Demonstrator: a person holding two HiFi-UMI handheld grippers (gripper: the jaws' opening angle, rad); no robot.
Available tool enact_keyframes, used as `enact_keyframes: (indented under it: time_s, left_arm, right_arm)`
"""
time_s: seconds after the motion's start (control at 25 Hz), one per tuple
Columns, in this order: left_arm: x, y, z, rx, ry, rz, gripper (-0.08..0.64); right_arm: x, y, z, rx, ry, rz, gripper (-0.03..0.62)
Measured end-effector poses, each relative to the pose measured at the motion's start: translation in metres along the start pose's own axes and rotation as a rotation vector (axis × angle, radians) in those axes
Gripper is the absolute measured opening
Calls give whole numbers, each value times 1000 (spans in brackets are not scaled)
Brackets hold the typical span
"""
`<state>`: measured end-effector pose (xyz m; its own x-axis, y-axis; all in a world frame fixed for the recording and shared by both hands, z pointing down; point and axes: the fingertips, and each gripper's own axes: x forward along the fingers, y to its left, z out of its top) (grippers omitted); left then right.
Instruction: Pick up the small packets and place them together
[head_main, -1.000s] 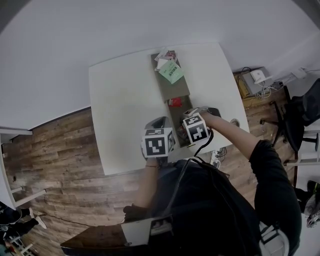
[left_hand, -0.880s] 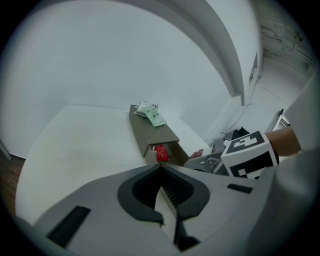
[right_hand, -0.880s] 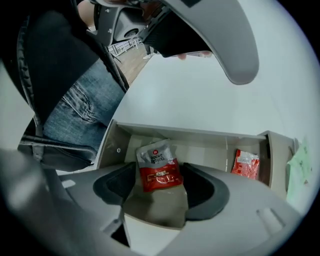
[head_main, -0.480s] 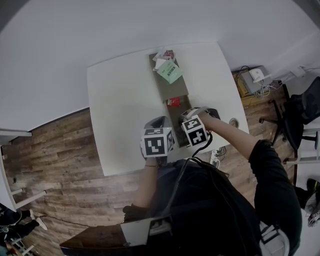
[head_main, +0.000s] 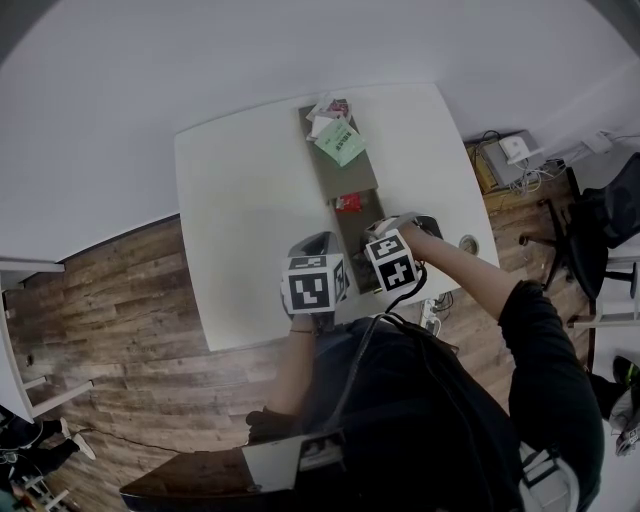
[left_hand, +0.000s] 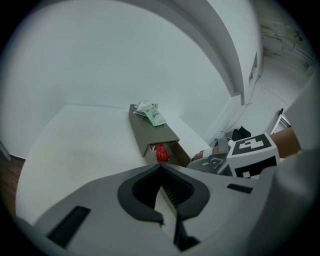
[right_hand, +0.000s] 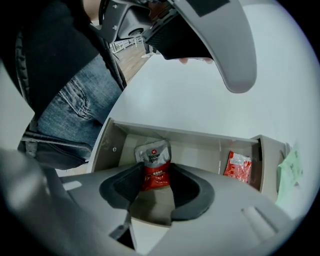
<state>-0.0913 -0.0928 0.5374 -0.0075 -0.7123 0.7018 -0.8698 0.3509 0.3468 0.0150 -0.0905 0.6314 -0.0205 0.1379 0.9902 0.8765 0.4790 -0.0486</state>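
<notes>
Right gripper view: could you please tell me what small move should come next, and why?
Probably lift the right gripper straight up. Its jaws have just been closing and now seem to pinch the red-and-silver packet lying in the open drawer, so raising it clears the drawer walls.

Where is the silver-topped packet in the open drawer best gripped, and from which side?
Across its narrow width at the red lower half, from straight above. The packet lies flat in the drawer, whose walls block side approaches. On the right gripper the jaws have just been closing on that half.
</notes>
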Motion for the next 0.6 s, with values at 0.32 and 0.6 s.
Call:
enact_keyframes:
  time_s: [0.32, 0.6]
  left_arm:
    - [-1, 2, -1, -2, -3, -2, -3]
    - [-4, 4, 1, 0, -9, 0, -3]
  right_arm:
    - [0, 3, 0, 9, 2, 3, 74]
    - [-7, -1, -3, 49, -6, -6, 66]
